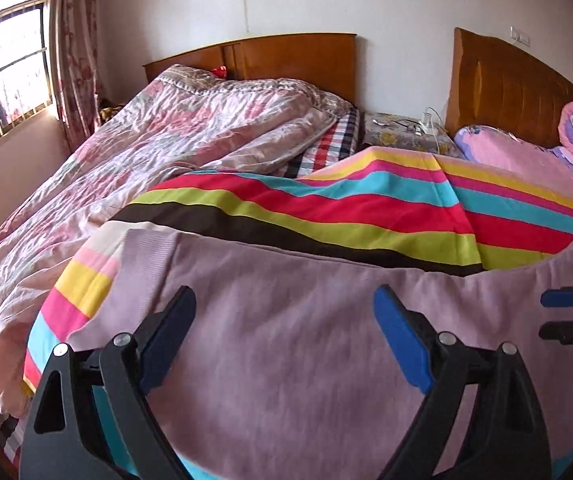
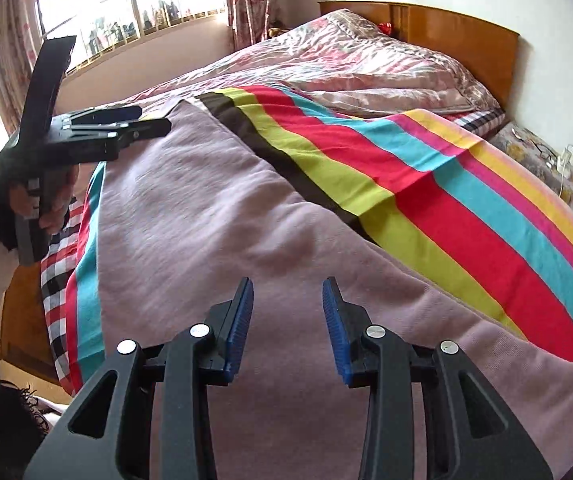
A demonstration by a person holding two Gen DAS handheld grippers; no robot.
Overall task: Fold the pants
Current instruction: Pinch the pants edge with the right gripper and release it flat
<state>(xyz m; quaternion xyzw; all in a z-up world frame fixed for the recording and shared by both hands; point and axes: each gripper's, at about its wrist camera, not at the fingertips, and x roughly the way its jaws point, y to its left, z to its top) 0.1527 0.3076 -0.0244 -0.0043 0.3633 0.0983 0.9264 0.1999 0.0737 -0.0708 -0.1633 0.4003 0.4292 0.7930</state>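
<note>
Mauve pants (image 1: 286,340) lying flat beneath both tongs, left tongs (image 1: 286,332) gaping wide, right tongs (image 2: 287,320) hovering narrowly parted, both gripping nothing, striped sheet (image 2: 466,208) stretching beyond them

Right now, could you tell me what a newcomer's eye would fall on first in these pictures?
First, the striped sheet, in bright red, turquoise, lime and yellow bands across the near bed. On it lie the mauve pants, spread flat, filling the foreground. Over them hover the left hand-held gripper, jaws wide, and the right hand-held gripper, jaws partly open, neither holding cloth.
</note>
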